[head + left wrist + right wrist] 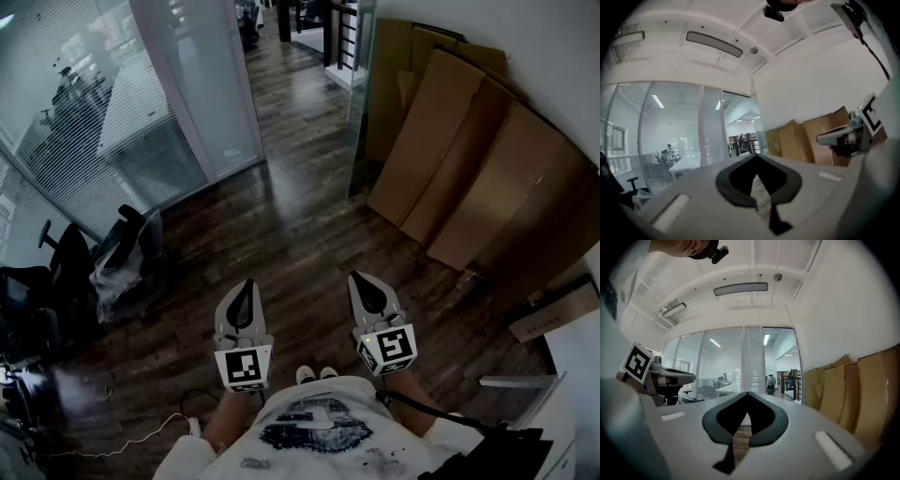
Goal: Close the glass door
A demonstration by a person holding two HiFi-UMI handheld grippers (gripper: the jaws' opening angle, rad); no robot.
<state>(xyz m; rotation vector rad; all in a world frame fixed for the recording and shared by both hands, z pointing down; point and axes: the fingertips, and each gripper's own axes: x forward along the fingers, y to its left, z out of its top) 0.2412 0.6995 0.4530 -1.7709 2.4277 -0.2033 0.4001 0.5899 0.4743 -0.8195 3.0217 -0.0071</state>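
The glass door (359, 103) stands open at the far side of the dark wood floor, its edge toward me and its pane swung back beside the cardboard at the right wall. The doorway (300, 56) between it and the white frame post (220, 84) is open. I hold both grippers level, side by side, well short of the door and pointing toward it. The left gripper (247, 284) is shut with nothing in it, its tips meeting (754, 155). The right gripper (364, 278) is shut and empty too (747, 393). Neither touches anything.
Large cardboard sheets (469, 178) lean on the right wall. A glass partition with blinds (84, 122) runs along the left. An office chair and a bag (122, 253) sit at the left. A white cable (122, 445) lies on the floor; a flat box (553, 314) rests at the right.
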